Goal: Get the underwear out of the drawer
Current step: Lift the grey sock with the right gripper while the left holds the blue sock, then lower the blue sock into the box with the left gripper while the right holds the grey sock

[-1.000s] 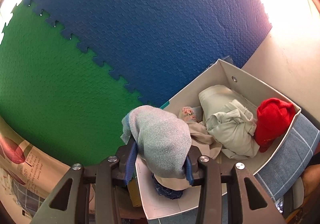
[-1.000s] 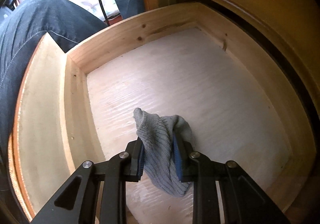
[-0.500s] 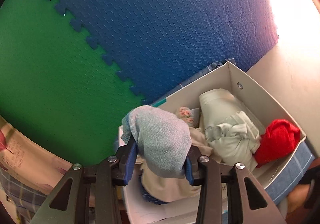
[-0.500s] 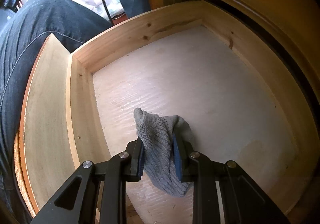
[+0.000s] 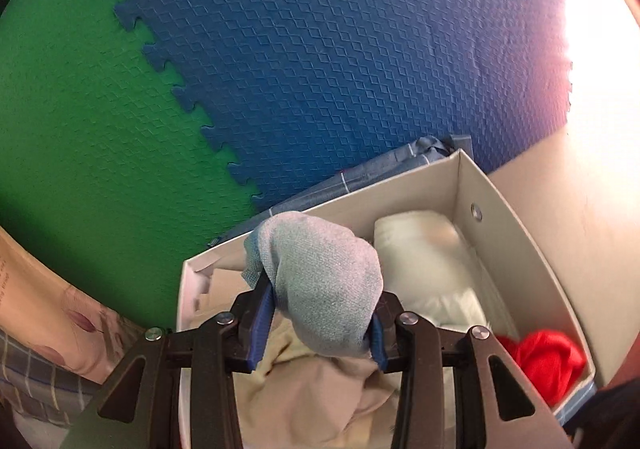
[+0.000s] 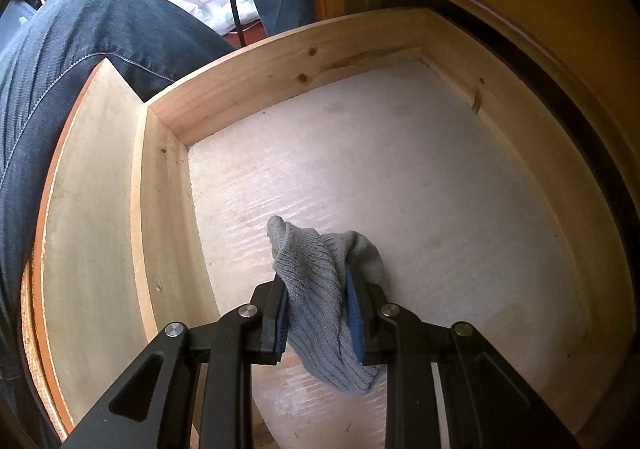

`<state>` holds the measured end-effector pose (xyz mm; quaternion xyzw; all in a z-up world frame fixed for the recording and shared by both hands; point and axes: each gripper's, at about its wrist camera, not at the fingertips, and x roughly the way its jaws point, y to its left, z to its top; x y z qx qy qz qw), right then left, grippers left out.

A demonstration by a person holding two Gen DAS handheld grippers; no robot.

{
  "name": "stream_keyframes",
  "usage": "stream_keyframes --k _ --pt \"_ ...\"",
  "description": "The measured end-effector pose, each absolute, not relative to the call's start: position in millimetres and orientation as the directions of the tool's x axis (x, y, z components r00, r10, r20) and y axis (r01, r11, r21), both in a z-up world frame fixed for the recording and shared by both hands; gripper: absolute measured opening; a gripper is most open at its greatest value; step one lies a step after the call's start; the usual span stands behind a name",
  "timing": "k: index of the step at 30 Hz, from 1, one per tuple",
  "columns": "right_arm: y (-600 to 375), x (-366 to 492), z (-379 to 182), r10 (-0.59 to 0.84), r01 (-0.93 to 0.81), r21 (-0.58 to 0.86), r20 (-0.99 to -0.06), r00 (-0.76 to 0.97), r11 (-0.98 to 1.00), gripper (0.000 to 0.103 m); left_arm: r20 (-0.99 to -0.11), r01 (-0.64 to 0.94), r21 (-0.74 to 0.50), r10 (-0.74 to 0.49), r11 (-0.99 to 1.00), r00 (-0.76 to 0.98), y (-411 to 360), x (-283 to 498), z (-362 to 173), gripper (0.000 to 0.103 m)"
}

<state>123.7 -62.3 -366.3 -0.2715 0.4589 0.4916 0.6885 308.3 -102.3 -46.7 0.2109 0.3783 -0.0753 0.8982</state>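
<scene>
We hold a pale grey knitted garment [image 5: 324, 281] clamped in our left gripper [image 5: 318, 323], hanging over the white cardboard box [image 5: 516, 237] that already carries cream folded clothes [image 5: 428, 261] and a red cloth [image 5: 548, 361] at four o'clock. Our right gripper [image 6: 316, 319] is closed on a grey ribbed knit garment [image 6: 316, 289] above the bare floor of the open wooden drawer [image 6: 360, 49]. The risk we see: the bulky left bundle may land on the box's near rim at nine o'clock and spill onto the green foam mat [image 5: 80, 129]; the right garment's loose tail could drag on the drawer wall.
</scene>
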Motion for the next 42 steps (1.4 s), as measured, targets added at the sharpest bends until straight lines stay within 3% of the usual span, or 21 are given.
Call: stream_keyframes --k 4,13,42 --pt "-65.5 123.4 -364.2 0.430 -0.923 0.075 -0.897 0.102 0.377 0.022 -0.727 0.236 0.272 0.039 0.933 0.685 -101.0 323.3 -53.8 0.040" --pt "-64.9 119.4 -363.2 0.422 -0.922 0.065 -0.900 0.110 0.381 0.023 -0.743 0.095 0.305 0.174 0.948 0.646 -93.1 348.8 -68.9 0.040" --pt "-56.7 118.2 -370.3 0.411 -0.933 0.061 -0.906 0.097 0.354 0.024 -0.772 0.176 0.395 0.223 0.902 0.595 -117.1 367.5 -104.7 0.042"
